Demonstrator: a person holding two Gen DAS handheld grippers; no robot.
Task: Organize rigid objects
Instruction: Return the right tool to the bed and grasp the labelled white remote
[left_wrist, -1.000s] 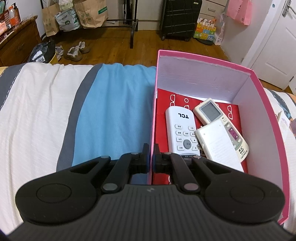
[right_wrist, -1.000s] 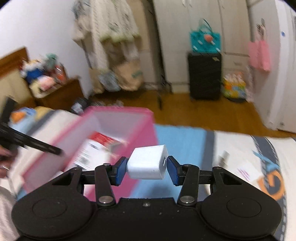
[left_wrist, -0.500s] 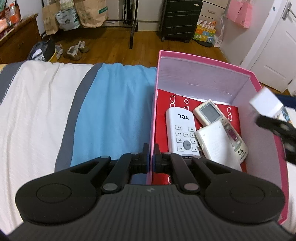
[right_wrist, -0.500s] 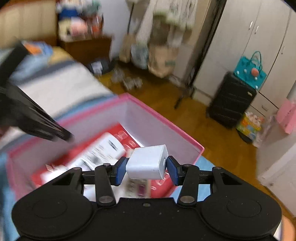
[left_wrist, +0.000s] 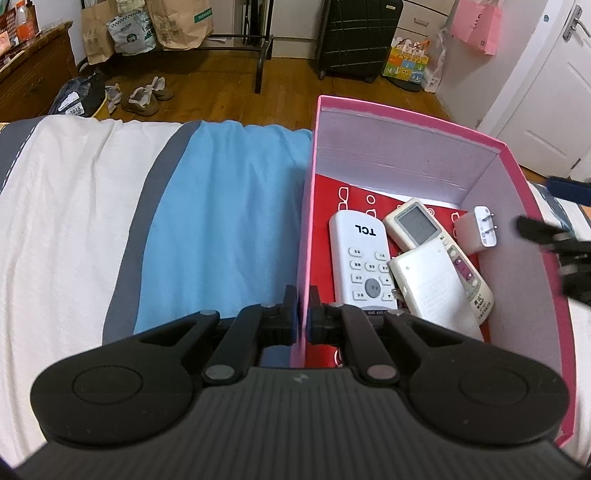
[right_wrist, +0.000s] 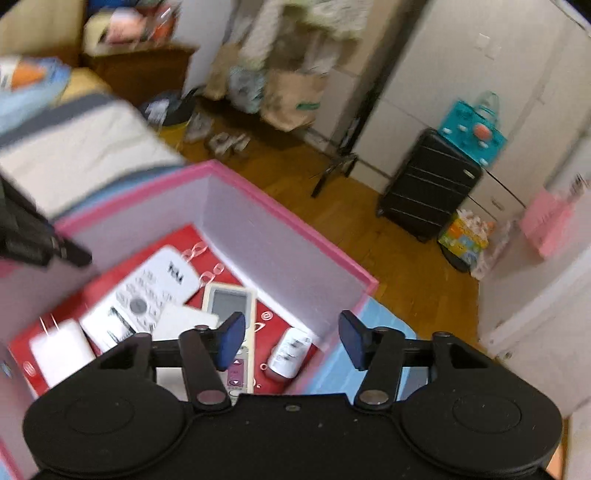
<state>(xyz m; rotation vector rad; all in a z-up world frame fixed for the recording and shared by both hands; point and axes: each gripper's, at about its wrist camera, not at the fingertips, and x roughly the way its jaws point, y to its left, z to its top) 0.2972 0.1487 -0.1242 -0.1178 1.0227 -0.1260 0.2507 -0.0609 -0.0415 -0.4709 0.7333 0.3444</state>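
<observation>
**Charger block lands in the pink box on the bed**

Bedroom floor of brown wood runs behind a bed (left_wrist: 92, 206) covered in white, grey and blue stripes. Seen from the left wrist, a pink box (left_wrist: 406, 125) sits on the bed with a red sheet lining its bottom. Inside lie a white remote (left_wrist: 360, 258) marked TCL, a cream remote (left_wrist: 439, 251) with a screen, partly under a flat white device (left_wrist: 432, 291), and a white charger block (left_wrist: 476, 230) with two prongs, close to the box's right wall. The left gripper (left_wrist: 302, 314) is clenched on the box's near left wall, one pad on each side of it. The right gripper (left_wrist: 554, 240) shows blurred at the right edge, just above the box's right wall.

From the right wrist, the right gripper (right_wrist: 291, 339) stands released above the box (right_wrist: 295, 240), nothing between its blue pads; its jaws have just been opening. Below, the charger block (right_wrist: 290, 352) rests on the red lining near the wall, beside the cream remote (right_wrist: 231, 306). The white remote (right_wrist: 147, 291) lies further left, and another pronged white block (right_wrist: 61, 350) sits at the left. A black suitcase (right_wrist: 428, 184) stands by the wardrobe.
</observation>
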